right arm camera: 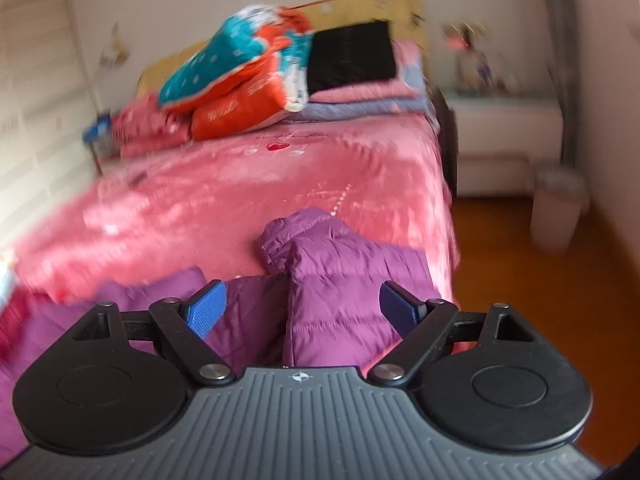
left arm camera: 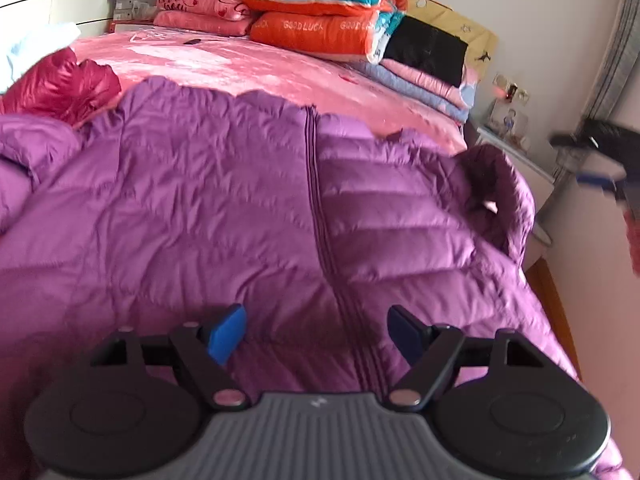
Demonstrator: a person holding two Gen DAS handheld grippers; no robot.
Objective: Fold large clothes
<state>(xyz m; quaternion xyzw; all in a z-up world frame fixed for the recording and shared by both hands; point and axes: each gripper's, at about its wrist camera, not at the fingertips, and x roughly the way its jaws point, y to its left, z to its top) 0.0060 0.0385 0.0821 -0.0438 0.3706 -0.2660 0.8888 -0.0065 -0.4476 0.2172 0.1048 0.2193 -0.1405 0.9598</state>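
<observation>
A large purple down jacket (left arm camera: 192,200) lies spread front-up on the pink bed, its closed zip (left arm camera: 316,184) running down the middle. My left gripper (left arm camera: 315,314) hovers low over the jacket's near part, open, with nothing between its blue pads. My right gripper (right arm camera: 301,286) is open too. It hangs over the jacket's folded-in sleeve (right arm camera: 344,280) near the bed's right edge and grips nothing. In the left wrist view that right gripper (left arm camera: 596,168) shows as a dark blur at the far right.
A red shiny jacket (left arm camera: 68,80) lies bunched at the left of the pink bedspread (left arm camera: 248,68). Folded quilts and pillows (left arm camera: 320,8) are stacked at the headboard. A white nightstand (right arm camera: 504,136) and a bin (right arm camera: 556,212) stand on the wooden floor to the right.
</observation>
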